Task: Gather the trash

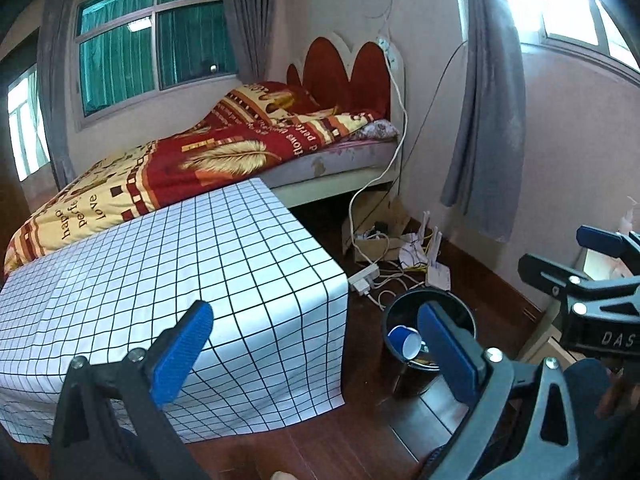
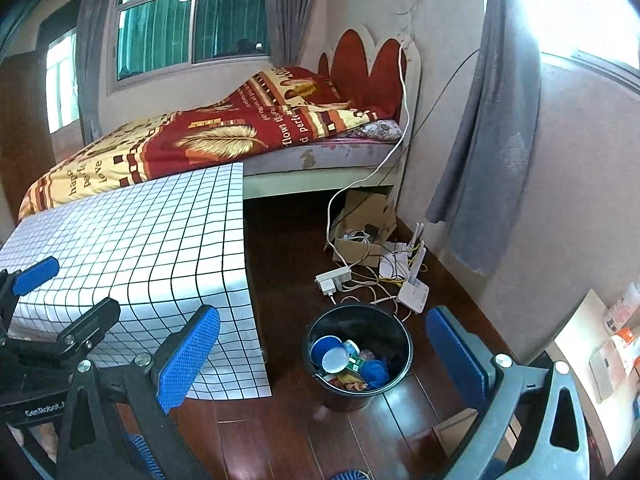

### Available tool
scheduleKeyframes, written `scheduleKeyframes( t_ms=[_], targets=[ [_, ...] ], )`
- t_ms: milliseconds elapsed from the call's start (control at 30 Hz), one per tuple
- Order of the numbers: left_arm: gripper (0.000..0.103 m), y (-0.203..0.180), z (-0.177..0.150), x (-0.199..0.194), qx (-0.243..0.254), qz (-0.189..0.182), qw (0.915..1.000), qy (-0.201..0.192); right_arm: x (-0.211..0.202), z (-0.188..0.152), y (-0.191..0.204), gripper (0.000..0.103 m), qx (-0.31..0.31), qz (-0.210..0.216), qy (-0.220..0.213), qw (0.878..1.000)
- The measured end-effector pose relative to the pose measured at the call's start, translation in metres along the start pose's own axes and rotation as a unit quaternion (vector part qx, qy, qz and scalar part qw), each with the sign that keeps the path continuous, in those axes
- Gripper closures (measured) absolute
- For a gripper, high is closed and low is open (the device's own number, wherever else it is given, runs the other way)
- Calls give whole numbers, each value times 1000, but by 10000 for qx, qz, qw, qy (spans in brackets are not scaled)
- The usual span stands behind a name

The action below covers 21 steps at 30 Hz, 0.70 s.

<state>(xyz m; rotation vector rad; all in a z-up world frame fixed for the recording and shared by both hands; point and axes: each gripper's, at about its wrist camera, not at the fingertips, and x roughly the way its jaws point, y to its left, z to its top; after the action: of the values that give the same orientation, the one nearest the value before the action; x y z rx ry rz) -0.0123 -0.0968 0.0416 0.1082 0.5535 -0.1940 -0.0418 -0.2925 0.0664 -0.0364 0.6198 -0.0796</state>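
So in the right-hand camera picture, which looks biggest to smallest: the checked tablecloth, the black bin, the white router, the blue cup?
1. Checked tablecloth
2. Black bin
3 and 4. White router and blue cup look about alike, so I won't rank them.

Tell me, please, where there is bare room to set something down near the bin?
The checked tablecloth top is bare throughout. The wood floor between the table's draped edge and the black bin is free too. Behind the bin it is crowded: power strip, cables, router, cardboard box.

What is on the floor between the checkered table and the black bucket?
Nothing: only bare wood floor separates the table from the bucket, seen in the right wrist view.
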Motion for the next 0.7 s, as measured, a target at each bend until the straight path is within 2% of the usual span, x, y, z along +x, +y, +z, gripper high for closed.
scheduleKeyframes(
  t_ms=[700],
  targets=[
    [0,5,1,-3,-77,-39,10000,-44,-2,5,3,0,-68,-98,-63,9999]
  ],
)
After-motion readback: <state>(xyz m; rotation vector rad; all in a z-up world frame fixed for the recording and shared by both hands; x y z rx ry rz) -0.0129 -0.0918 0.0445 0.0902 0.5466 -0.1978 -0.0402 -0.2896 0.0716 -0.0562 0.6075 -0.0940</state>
